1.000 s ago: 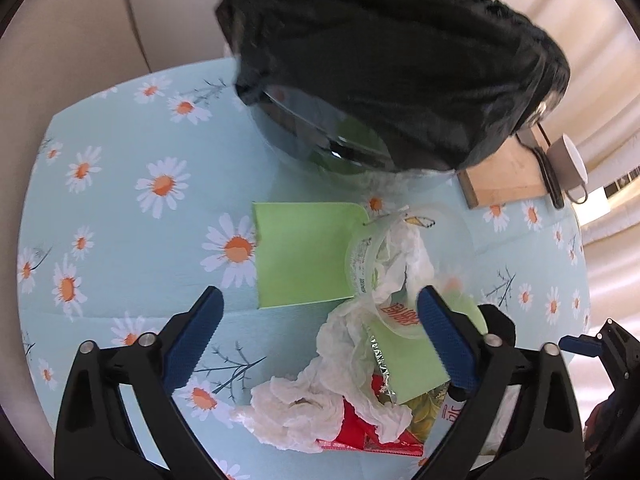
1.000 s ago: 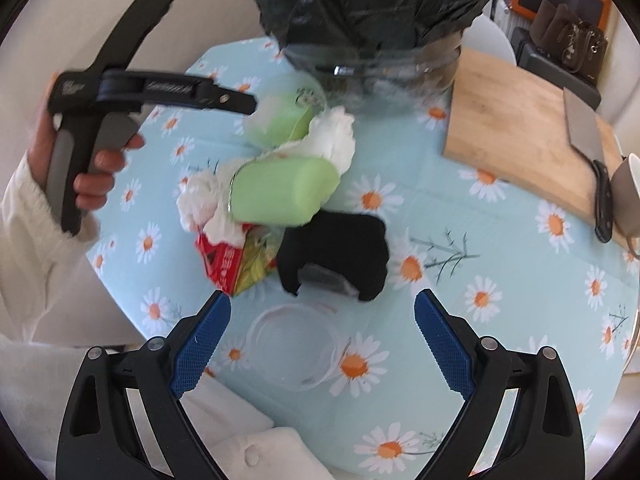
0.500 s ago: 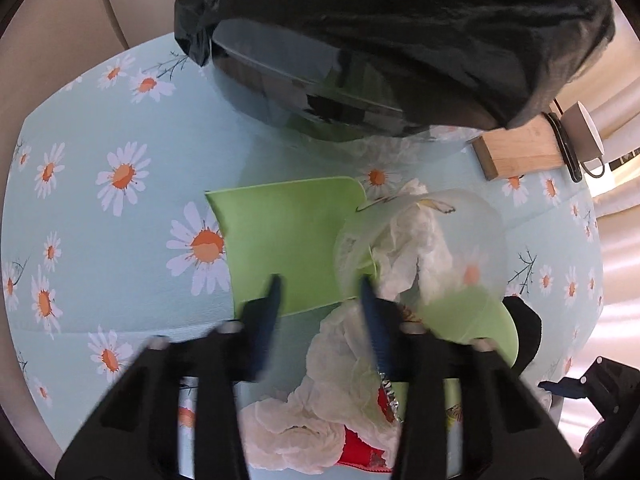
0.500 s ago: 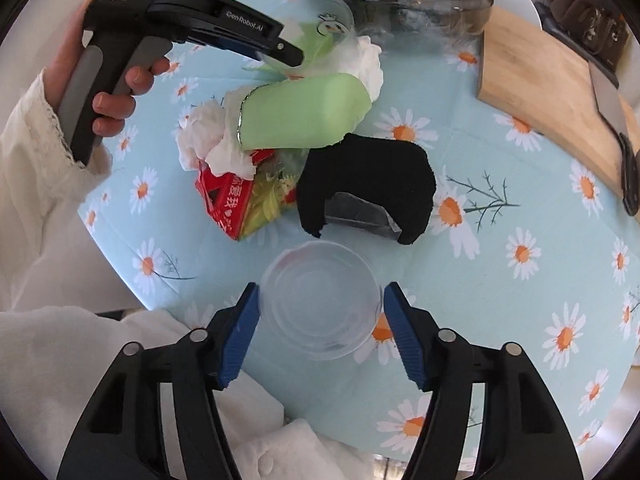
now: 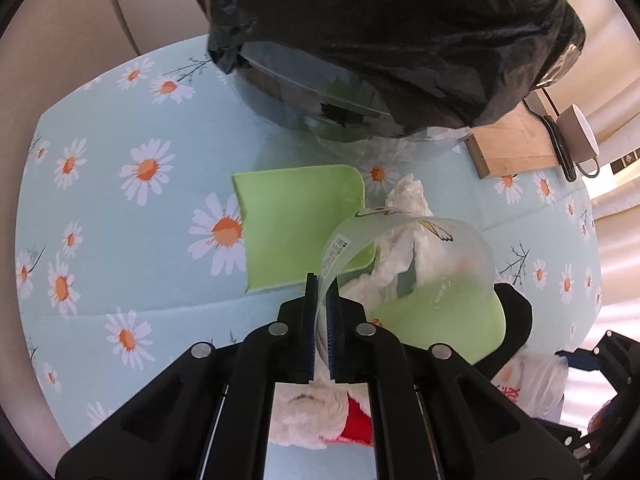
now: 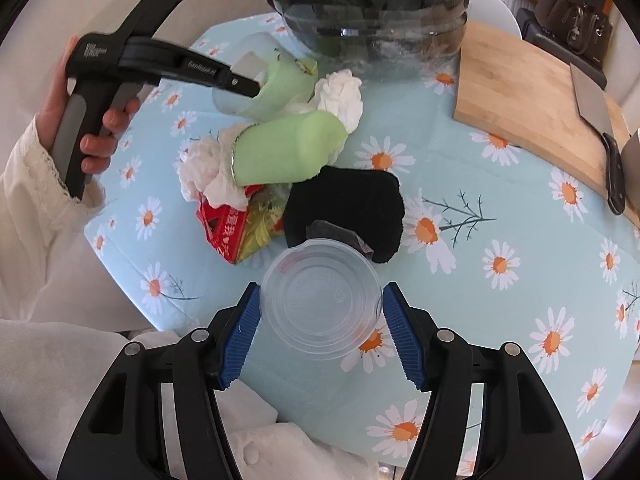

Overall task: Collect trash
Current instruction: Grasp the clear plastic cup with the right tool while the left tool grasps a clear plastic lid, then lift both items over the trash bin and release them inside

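Observation:
My left gripper (image 5: 321,300) is shut on the rim of a clear plastic cup (image 5: 420,256), held over a pile of white tissue (image 5: 404,236). In the right wrist view the left gripper (image 6: 240,82) pinches that cup (image 6: 256,80) by the bin. My right gripper (image 6: 320,320) is shut on a second clear plastic cup (image 6: 320,304), pads against its sides. The pile holds a green foam sleeve (image 6: 288,148), crumpled tissue (image 6: 208,168), a red snack wrapper (image 6: 228,232) and a black cloth (image 6: 348,204). The black-bagged bin (image 6: 376,0) stands behind.
A green sheet (image 5: 296,228) lies flat on the daisy tablecloth (image 5: 120,200). A wooden cutting board (image 6: 532,92) with a cleaver (image 6: 596,120) is at the right, with a mug (image 5: 580,132) beyond it. The table edge runs along the left and front.
Both grippers closed from wide open: the left one on the cup rim by the tissue, the right one around the clear cup near the table's front.

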`<state>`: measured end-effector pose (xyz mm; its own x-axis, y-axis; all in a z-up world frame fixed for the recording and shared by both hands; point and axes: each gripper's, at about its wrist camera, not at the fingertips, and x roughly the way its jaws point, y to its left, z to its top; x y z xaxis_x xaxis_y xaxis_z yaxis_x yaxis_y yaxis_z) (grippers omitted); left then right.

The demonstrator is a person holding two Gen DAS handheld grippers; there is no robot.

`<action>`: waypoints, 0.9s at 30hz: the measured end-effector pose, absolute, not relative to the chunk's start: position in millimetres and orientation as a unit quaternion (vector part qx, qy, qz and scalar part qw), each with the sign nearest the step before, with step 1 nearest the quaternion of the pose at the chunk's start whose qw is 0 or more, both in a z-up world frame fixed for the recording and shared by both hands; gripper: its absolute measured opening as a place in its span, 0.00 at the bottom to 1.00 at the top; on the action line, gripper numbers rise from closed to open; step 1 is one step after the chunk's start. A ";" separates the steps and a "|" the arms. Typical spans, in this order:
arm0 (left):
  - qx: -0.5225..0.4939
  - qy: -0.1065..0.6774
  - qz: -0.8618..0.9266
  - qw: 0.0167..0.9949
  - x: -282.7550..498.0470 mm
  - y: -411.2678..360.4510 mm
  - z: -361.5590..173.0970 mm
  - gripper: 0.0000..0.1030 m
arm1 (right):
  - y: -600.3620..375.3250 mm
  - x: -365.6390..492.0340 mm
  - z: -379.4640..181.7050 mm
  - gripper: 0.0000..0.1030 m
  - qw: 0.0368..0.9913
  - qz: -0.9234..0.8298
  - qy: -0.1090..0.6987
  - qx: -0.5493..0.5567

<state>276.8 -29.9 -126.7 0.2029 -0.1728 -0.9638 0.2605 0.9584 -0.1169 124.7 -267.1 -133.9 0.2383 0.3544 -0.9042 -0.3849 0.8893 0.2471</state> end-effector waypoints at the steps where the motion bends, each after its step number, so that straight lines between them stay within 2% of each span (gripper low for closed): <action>1: 0.036 0.616 -0.137 0.775 275.1 -28.6 -125.0 0.04 | -268.8 124.6 -132.5 0.56 0.788 0.237 0.569 -0.011; 11: 0.026 0.609 -0.095 0.787 246.5 -10.2 -100.5 0.04 | -280.4 126.5 -113.4 0.57 0.798 0.255 0.546 0.000; 27: 0.013 0.592 -0.036 0.805 196.1 11.2 -64.7 0.04 | -297.3 150.3 -52.7 0.56 0.838 0.281 0.467 -0.018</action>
<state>196.1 11.2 -64.7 0.2976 -0.0422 -0.9538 0.0729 0.9971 -0.0214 150.3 -297.3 -52.7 0.4050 0.4542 -0.7935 -0.4883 0.8412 0.2322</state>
